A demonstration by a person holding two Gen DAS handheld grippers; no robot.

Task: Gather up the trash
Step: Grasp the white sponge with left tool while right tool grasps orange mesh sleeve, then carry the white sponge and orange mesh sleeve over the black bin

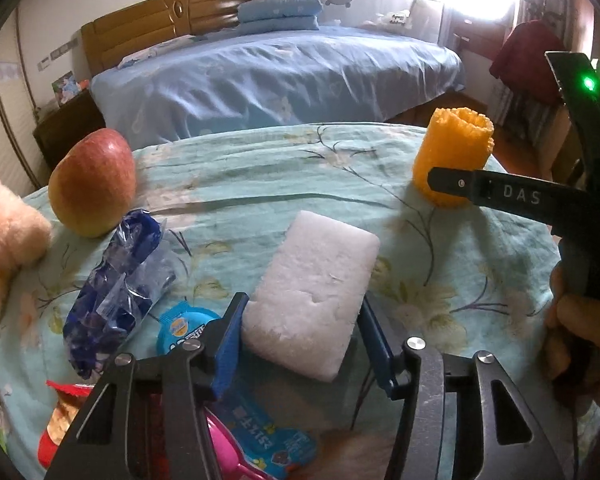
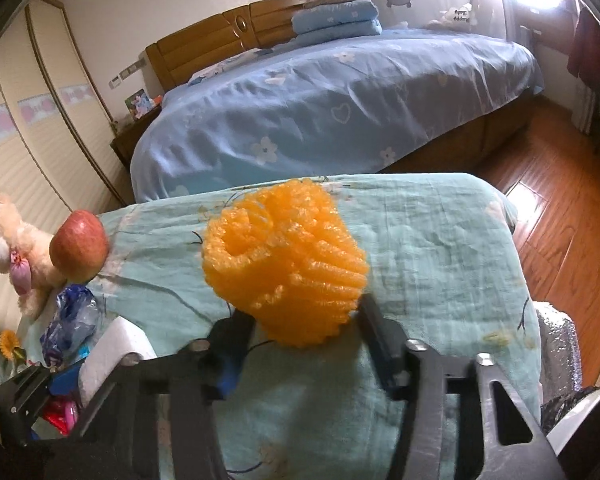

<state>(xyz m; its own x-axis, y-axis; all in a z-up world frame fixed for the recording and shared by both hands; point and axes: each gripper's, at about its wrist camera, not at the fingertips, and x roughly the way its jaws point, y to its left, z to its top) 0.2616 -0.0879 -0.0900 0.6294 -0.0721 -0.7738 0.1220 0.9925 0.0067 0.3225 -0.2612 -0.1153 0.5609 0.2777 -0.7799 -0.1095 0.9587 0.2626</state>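
Left hand-held gripper (image 1: 302, 322) is straddling the white foam block (image 1: 312, 300) on the tabletop (image 1: 440, 264), jaws unclenched, closing due next | right hand-held gripper (image 2: 306, 332) is gripping the orange foam net (image 2: 286, 260), binning due next

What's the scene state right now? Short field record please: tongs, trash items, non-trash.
left tongs: open, straddling the white foam block, not yet clamped
right tongs: closing around the orange foam net; contact unclear
other trash: blue plastic wrapper, blue sachet, red packet
non-trash: apple, teddy bear
surface: green floral cloth
background: blue bed
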